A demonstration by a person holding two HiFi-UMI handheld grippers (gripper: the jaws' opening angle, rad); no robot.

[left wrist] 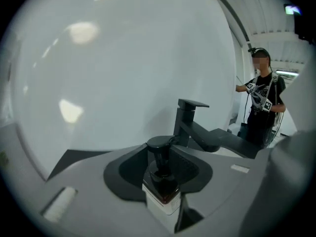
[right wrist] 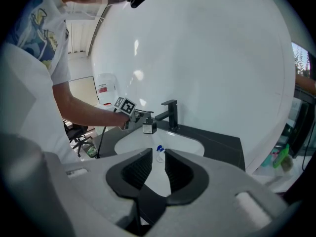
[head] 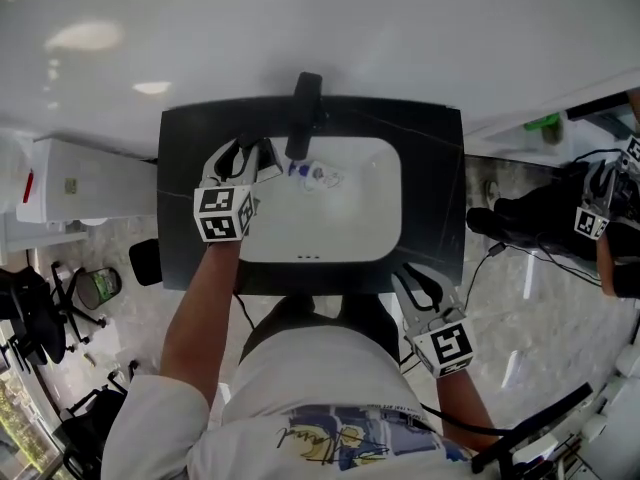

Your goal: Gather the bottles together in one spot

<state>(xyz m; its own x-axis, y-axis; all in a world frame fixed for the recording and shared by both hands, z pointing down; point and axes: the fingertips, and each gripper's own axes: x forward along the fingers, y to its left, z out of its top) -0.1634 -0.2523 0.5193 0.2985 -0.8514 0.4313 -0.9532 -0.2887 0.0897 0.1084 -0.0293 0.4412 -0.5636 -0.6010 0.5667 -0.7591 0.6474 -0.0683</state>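
**Head view.**
- Counter (head: 435,178), black, with a white basin (head: 350,223) let into it. A black faucet (head: 304,108) is mounted at the back edge.
- Left gripper (head: 264,160): placed over the basin's back left rim, just beside the faucet. Its load is poorly seen from here.
- Small bottle (head: 314,175), clear with a blue cap: lying in the basin close under the faucet, near the left gripper but apart from it.
- Right gripper (head: 412,280): held off the counter's front right corner, well apart from both bottles.

**Left gripper view.**
- Pump bottle (left wrist: 161,184), square, white-labelled, with dark contents and a black pump head: clamped upright between the jaws at its shoulder.

**Right gripper view.**
- Jaws parted by a narrow gap, with nothing held. The small bottle is seen far beyond the gap.

**Handling note (judgement).**
- The step is taken to be carrying the pump bottle to a shared spot.
- Flat counter is to be preferred to the sloping basin.
- The bottle should be kept upright and lowered until its base is seated, and only then released.
- The faucet should be cleared during the move.
- The small bottle may roll, so it should be taken across its body by the free right gripper.
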